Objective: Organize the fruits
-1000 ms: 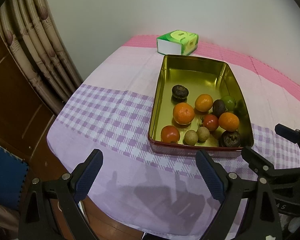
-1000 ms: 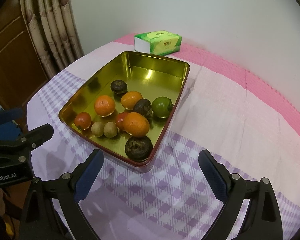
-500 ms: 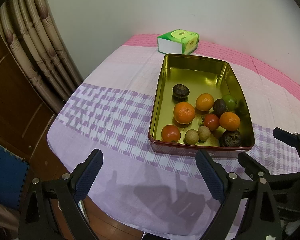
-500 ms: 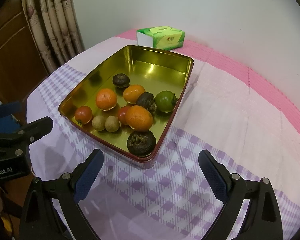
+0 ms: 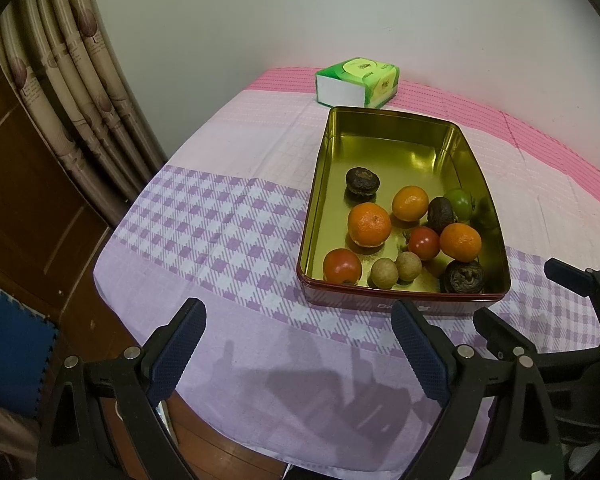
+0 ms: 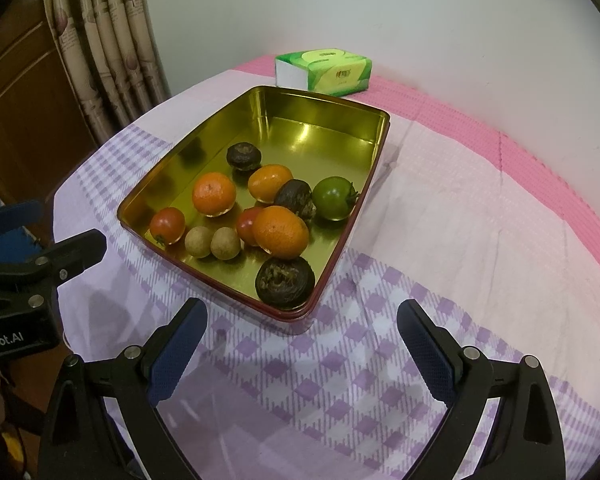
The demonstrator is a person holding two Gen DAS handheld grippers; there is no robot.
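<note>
A gold tin tray [image 5: 396, 128] [image 6: 324, 104] with a dark red outside holds several fruits: oranges [image 5: 369, 225] [image 6: 280, 232], red tomatoes [image 5: 342, 266] [image 6: 167, 225], a green tomato [image 5: 459, 202] [image 6: 333, 198], two small brown longans [image 5: 384, 274] [image 6: 198, 242] and dark wrinkled fruits [image 5: 361, 180] [image 6: 285, 280]. My left gripper [image 5: 298, 348] is open and empty, just before the tray's near edge. My right gripper [image 6: 300, 348] is open and empty, near the tray's front right corner.
A green tissue pack [image 5: 357, 82] [image 6: 323, 70] lies behind the tray near the wall. The table has a pink and purple checked cloth [image 5: 220, 216]. Curtains [image 5: 76, 92] and a wooden door stand to the left. The table's front left edge drops off close to the left gripper.
Both grippers have edged a little forward toward the tray, so it looks slightly nearer. Nothing was taken hold of; the fruits have not moved.
</note>
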